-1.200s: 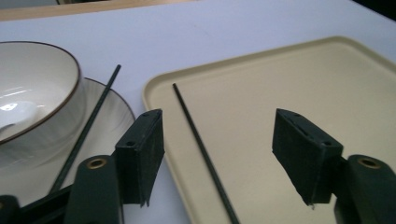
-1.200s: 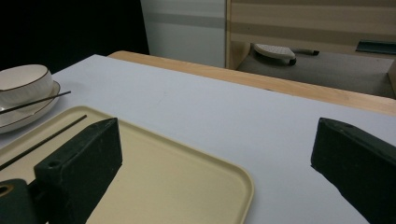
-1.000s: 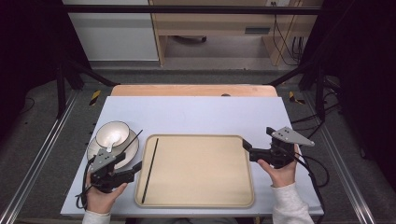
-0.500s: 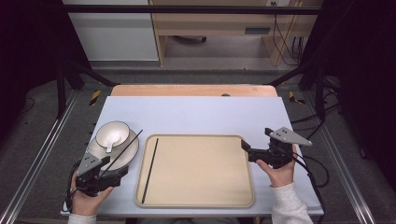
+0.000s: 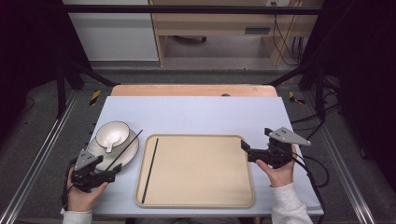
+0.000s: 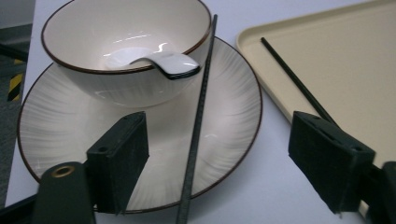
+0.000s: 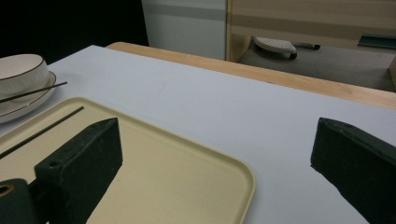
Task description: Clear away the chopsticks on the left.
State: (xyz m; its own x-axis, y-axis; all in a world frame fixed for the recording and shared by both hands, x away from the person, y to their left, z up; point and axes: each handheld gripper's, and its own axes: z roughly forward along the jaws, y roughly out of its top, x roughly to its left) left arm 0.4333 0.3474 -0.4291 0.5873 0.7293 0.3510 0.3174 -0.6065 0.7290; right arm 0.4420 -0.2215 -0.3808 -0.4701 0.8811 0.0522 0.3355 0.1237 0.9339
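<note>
The left gripper sits low at the table's near left corner, jaws spread wide and gripping nothing, though they have just eased a touch narrower. In the left gripper view, one chopstick runs right up between those open jaws, untouched by either pad, lying across the plate with its far end leaning against the bowl's rim. The bowl stands on that plate, white with a dark edge, and inside it lies a white spoon, its handle hooked over the rim just beside the chopstick. From the high view, plate and bowl sit just left of the tray, and that chopstick slants over the plate's right side toward the gripper. Now the tray: beige, shallow, rounded corners, in the middle of the table near the front edge. In it, one second chopstick lies flat along the left side, parallel to the rim, and the tray's broad floor is bare beyond it. Over on the right, the right gripper hovers at the tray's right edge, pointing left across it, jaws standing well apart with nothing between them; the right gripper view shows the tray's corner under the gap.
</note>
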